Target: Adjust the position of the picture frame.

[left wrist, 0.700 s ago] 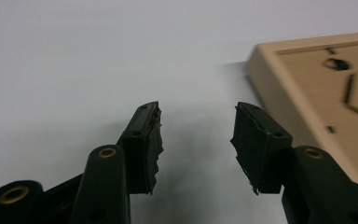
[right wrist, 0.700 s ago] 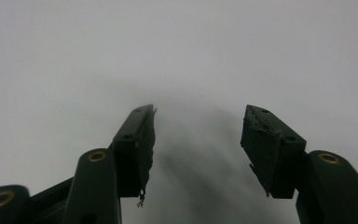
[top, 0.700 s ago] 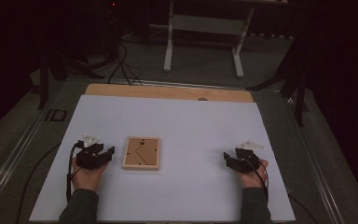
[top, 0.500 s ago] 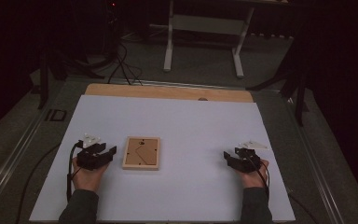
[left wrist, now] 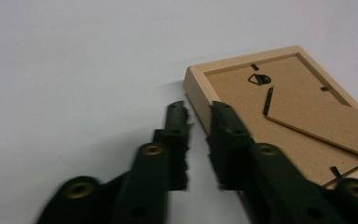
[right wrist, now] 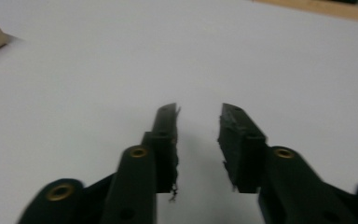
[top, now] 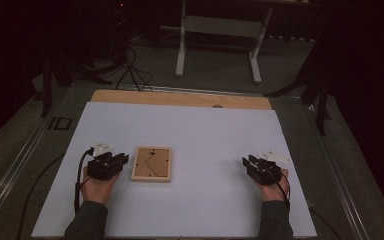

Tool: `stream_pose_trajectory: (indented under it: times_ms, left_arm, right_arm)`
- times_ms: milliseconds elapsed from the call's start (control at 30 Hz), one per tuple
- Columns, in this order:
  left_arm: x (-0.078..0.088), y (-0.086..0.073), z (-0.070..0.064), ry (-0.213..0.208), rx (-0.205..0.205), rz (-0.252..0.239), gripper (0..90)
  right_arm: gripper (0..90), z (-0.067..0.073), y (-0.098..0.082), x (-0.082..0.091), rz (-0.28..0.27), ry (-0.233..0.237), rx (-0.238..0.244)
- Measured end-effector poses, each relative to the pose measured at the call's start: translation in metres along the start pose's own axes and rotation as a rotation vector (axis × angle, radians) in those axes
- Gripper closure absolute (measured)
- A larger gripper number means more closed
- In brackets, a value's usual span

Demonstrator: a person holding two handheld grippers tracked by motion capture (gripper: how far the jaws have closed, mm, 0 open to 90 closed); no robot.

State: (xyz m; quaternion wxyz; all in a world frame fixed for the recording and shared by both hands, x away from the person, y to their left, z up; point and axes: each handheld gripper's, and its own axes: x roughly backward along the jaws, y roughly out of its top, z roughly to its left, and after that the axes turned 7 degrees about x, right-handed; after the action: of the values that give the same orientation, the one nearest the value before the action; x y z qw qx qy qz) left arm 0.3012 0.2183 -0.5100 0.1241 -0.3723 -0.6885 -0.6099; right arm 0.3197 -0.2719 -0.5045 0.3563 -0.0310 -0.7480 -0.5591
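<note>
So the thing in play here is a small wooden picture frame (top: 152, 164), lying face down on the white surface (top: 205, 135), a bit left of the middle. You can see its brown backing board (left wrist: 289, 116), the little hanging hook (left wrist: 259, 79) and the fold-out stand.

The left hand-held gripper (top: 121, 160) sits just beside the frame's left edge; in the left gripper view its jaws stand slightly apart with nothing between them, one tip right by the frame's near corner. I can't tell if it's actually touching. The right hand-held gripper (top: 245, 162) is well off to the right, jaws also apart and empty.

My take on handling: it looks light and stiff, but there's probably glass underneath, so no dropping or twisting it. The backing board seems thin and flexy, so I wouldn't pinch there. Best bet is the solid wooden rim, gripped across one side rail. It lies flat, so getting a jaw under the edge may be fiddly.
</note>
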Motion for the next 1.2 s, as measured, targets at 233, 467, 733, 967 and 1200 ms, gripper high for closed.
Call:
stream_pose_trajectory:
  times_ms: [233,467,733,967,1200]
  left_arm:
    - [-0.012,0.01,-0.007,0.015,-0.019,0.014,89.5]
    - [-0.029,0.009,-0.013,0.038,-0.049,0.058,89.3]
    - [-0.035,0.01,-0.017,0.054,-0.057,0.067,89.5]
    - [-0.046,0.015,-0.03,0.034,-0.076,0.07,89.5]
    - [-0.058,0.02,-0.043,-0.002,-0.103,0.078,89.5]
  right_arm:
    - [86.9,0.003,0.002,0.002,-0.021,0.006,0.029]
    - [87.9,0.002,0.002,0.003,-0.027,0.004,0.035]
    - [88.1,0.005,0.002,0.002,-0.027,0.017,0.042]
    - [89.6,0.012,0.004,0.001,-0.028,0.036,0.073]
    - [89.7,0.011,0.004,0.002,-0.03,0.038,0.073]
